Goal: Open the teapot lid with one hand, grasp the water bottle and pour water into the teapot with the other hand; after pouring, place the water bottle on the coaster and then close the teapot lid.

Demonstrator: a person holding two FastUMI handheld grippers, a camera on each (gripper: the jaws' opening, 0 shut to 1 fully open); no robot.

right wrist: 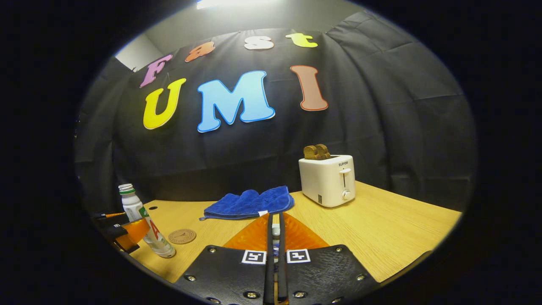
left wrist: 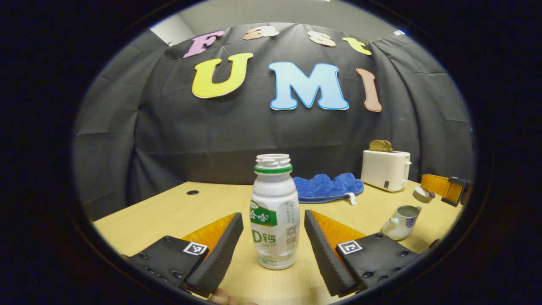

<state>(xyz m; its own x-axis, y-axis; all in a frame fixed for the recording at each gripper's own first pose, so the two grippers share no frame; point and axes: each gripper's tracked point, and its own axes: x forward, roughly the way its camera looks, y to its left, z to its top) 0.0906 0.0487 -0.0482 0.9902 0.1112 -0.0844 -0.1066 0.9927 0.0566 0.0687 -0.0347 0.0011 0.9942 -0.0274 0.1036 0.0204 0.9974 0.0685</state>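
**Bench inspection: bottle between open fingers, lid lifted clear**

Pale wood-grain bench (left wrist: pixel 169 212) under black draped cloth carries all items. A white plastic water bottle with green neck ring and green label (left wrist: pixel 275 212) stands upright, uncapped, between the spread fingers of the left tool (left wrist: pixel 274 243); gaps show on both sides, so nothing is gripped. The right tool (right wrist: pixel 275 237) is nearly closed, pinching something small and pale, apparently the white lid (left wrist: pixel 422 194) seen raised above and beyond the small white ceramic teapot with blue pattern (left wrist: pixel 400 222), whose mouth is open.

Risks, as judged:
- Smooth, waisted bottle may slip or tip if clamped off-centre; its open neck would spill.
- Glazed lid could drop from a narrow pinch.
- Small teapot mouth invites overpour.

A round brown cork-like coaster (right wrist: pixel 182 236) lies just beside the bottle. A blue fluffy cloth (right wrist: pixel 250 203) and a cream toaster (right wrist: pixel 328 180) stand behind.
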